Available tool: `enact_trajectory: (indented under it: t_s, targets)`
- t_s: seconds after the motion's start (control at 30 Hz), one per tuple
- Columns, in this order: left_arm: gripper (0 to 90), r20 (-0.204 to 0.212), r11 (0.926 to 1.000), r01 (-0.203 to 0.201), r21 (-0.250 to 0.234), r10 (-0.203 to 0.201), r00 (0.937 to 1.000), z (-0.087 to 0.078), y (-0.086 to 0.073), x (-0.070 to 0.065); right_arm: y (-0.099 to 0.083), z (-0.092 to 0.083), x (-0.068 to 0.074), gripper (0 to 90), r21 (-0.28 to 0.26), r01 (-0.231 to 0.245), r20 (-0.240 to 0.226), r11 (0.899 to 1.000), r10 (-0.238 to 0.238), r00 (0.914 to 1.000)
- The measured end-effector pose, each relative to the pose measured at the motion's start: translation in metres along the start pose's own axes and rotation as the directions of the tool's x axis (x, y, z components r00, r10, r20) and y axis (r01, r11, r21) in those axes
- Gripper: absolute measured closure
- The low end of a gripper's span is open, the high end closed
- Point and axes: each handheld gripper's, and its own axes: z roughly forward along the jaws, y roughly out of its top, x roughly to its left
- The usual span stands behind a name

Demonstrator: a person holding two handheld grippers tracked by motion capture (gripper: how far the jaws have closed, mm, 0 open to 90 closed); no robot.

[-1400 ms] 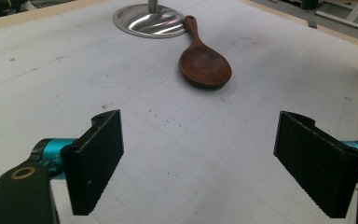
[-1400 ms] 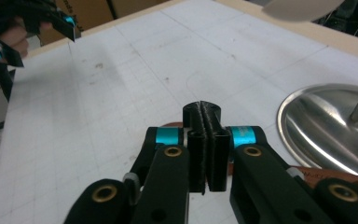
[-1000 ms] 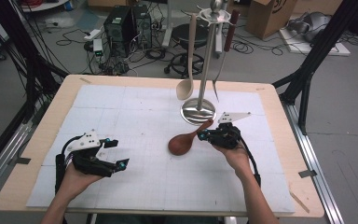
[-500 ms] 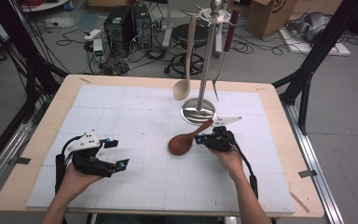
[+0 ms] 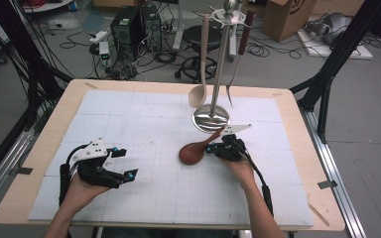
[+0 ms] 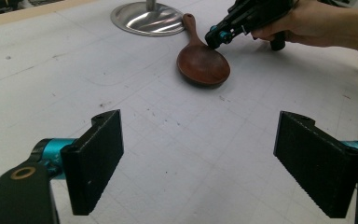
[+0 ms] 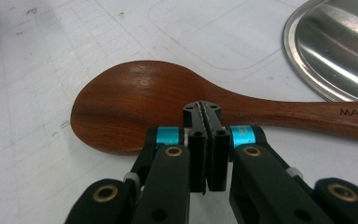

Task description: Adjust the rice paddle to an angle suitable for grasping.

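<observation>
Right gripper (image 7: 206, 109), its two black jaws pressed flat together with nothing between them, hangs just over the neck of a dark wooden spoon (image 7: 140, 105) where bowl meets handle; whether the tips touch the wood cannot be told. That spoon lies flat on the white gridded mat (image 5: 144, 114), its bowl out to the gripper's left in the right gripper view and its handle running off to the right, the end reaching the round steel base of a utensil stand (image 5: 211, 117) just beyond. One stand is on the table, and from its top ring hang two utensils: one pale wooden spoon (image 5: 199, 92) and one dark-handled fork (image 5: 230, 89). Left gripper (image 6: 200, 163), held low over the mat well apart from the right one, has its jaws standing wide apart and empty, with the dark spoon (image 6: 202, 65) lying ahead of them, slightly to the right.
</observation>
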Motion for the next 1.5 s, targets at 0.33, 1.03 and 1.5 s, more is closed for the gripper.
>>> enact_trajectory:
  t_s: [0.33, 1.03, 1.5]
  targets:
    - [16.5, 0.005, 1.0, -0.002, 0.005, 0.002, 1.0, 0.004, 0.0, -0.002, 0.006, 0.01, 0.015, 89.7, 0.01, 0.036, -0.04, 0.999, -0.035, 0.9986]
    - [16.5, 0.009, 0.9999, -0.009, 0.014, 0.009, 0.9999, 0.005, 0.0, -0.003, 0.023, 0.01, 0.004, 89.6, -0.051, -0.01, -0.019, 0.999, 0.009, 0.9998]
    - [16.5, 0.011, 0.9999, -0.007, 0.015, 0.007, 0.9999, 0.005, -0.001, -0.003, 0.031, 0.03, -0.016, 89.2, -0.026, -0.048, 0.032, 0.999, 0.048, 0.9983]
